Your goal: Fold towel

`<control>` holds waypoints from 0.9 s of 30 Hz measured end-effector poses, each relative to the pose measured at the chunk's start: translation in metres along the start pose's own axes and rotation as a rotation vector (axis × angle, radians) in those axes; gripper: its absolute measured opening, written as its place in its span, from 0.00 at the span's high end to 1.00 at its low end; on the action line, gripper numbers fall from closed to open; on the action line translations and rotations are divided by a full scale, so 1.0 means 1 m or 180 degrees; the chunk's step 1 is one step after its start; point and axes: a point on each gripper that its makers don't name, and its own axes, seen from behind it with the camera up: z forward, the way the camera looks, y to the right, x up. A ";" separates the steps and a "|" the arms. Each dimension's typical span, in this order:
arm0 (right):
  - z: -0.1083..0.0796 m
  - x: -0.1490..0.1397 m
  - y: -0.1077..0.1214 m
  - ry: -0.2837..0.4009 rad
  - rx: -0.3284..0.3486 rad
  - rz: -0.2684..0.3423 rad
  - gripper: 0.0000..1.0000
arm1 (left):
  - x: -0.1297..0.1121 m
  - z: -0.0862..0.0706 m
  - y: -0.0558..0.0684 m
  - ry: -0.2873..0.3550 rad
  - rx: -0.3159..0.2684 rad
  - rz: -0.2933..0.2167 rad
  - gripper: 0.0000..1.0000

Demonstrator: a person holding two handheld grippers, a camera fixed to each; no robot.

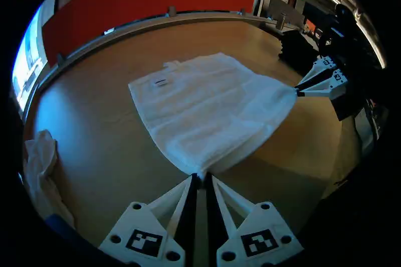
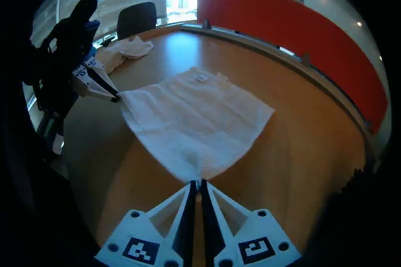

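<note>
Left tongs [image 1: 202, 176] & right tongs [image 2: 198, 183] each pinched closed on a towel [image 1: 210, 106] corner; rest lies flat on counter [image 1: 100, 137].

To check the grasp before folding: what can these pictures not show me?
Left gripper view: how deep the towel corner sits in the left gripper, hidden by its fingers; the towel's tag, too small to read; the crumpled cloth, cut by the picture edge.
Right gripper view: the same depth for the right gripper.
</note>
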 end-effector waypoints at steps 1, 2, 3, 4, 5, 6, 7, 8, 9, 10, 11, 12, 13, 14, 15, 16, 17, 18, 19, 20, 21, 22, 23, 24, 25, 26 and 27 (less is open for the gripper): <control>-0.003 0.002 0.000 0.0011 -0.0001 -0.0005 0.93 | 0.001 -0.003 0.001 0.0005 -0.0006 -0.0004 0.88; -0.006 0.004 0.000 0.0023 -0.0002 -0.0010 0.93 | 0.003 -0.006 0.002 0.0012 -0.0013 -0.0009 0.88; -0.009 0.006 -0.001 0.0032 -0.0003 -0.0013 0.93 | 0.005 -0.008 0.003 0.0017 -0.0019 -0.0010 0.88; -0.012 0.008 -0.001 0.0040 -0.0003 -0.0017 0.93 | 0.006 -0.011 0.005 0.0022 -0.0026 -0.0008 0.88; -0.016 0.009 -0.002 0.0049 -0.0003 -0.0020 0.93 | 0.008 -0.014 0.006 0.0027 -0.0033 -0.0006 0.88; -0.019 0.011 -0.002 0.0054 -0.0002 -0.0023 0.93 | 0.009 -0.016 0.008 0.0030 -0.0041 -0.0005 0.88; -0.022 0.012 -0.003 0.0058 0.0002 -0.0026 0.93 | 0.010 -0.019 0.009 0.0031 -0.0049 -0.0005 0.88; -0.026 0.013 -0.004 0.0062 0.0006 -0.0030 0.93 | 0.011 -0.021 0.011 0.0033 -0.0059 -0.0006 0.88; -0.030 0.015 -0.005 0.0064 0.0011 -0.0034 0.93 | 0.012 -0.024 0.012 0.0031 -0.0069 -0.0008 0.88; -0.033 0.016 -0.005 0.0066 0.0016 -0.0038 0.93 | 0.013 -0.026 0.014 0.0027 -0.0080 -0.0013 0.88; -0.037 0.017 -0.006 0.0067 0.0022 -0.0043 0.93 | 0.013 -0.029 0.015 0.0022 -0.0093 -0.0018 0.88; -0.040 0.018 -0.007 0.0069 0.0028 -0.0047 0.93 | 0.014 -0.031 0.017 0.0019 -0.0104 -0.0023 0.88; -0.043 0.019 -0.008 0.0072 0.0035 -0.0051 0.93 | 0.015 -0.033 0.018 0.0016 -0.0114 -0.0029 0.88; -0.046 0.021 -0.009 0.0075 0.0042 -0.0055 0.93 | 0.015 -0.036 0.019 0.0013 -0.0125 -0.0036 0.88; -0.049 0.022 -0.010 0.0078 0.0048 -0.0057 0.93 | 0.016 -0.038 0.020 0.0011 -0.0135 -0.0043 0.88; -0.052 0.024 -0.010 0.0081 0.0053 -0.0056 0.93 | 0.017 -0.040 0.021 0.0010 -0.0144 -0.0051 0.88; -0.055 0.025 -0.011 0.0085 0.0058 -0.0056 0.93 | 0.017 -0.043 0.022 0.0009 -0.0155 -0.0060 0.88; -0.057 0.027 -0.012 0.0089 0.0061 -0.0054 0.93 | 0.018 -0.045 0.023 0.0009 -0.0164 -0.0068 0.88; -0.060 0.028 -0.012 0.0092 0.0063 -0.0051 0.93 | 0.019 -0.047 0.025 0.0009 -0.0173 -0.0076 0.88; -0.063 0.030 -0.012 0.0095 0.0065 -0.0048 0.93 | 0.019 -0.050 0.026 0.0009 -0.0184 -0.0085 0.88; -0.065 0.031 -0.012 0.0097 0.0068 -0.0045 0.93 | 0.020 -0.052 0.027 0.0008 -0.0192 -0.0092 0.88; -0.067 0.032 -0.013 0.0097 0.0071 -0.0043 0.93 | 0.020 -0.053 0.028 0.0005 -0.0198 -0.0098 0.88; -0.069 0.032 -0.013 0.0098 0.0074 -0.0040 0.93 | 0.020 -0.055 0.029 0.0003 -0.0205 -0.0104 0.88; -0.071 0.033 -0.014 0.0098 0.0078 -0.0038 0.93 | 0.020 -0.057 0.030 0.0001 -0.0212 -0.0110 0.88; -0.072 0.034 -0.015 0.0098 0.0082 -0.0037 0.93 | 0.020 -0.059 0.031 0.0001 -0.0219 -0.0115 0.88; -0.074 0.034 -0.015 0.0098 0.0087 -0.0036 0.93 | 0.021 -0.061 0.032 0.0000 -0.0226 -0.0119 0.88; -0.075 0.035 -0.016 0.0097 0.0092 -0.0036 0.93 | 0.021 -0.063 0.033 -0.0001 -0.0233 -0.0126 0.88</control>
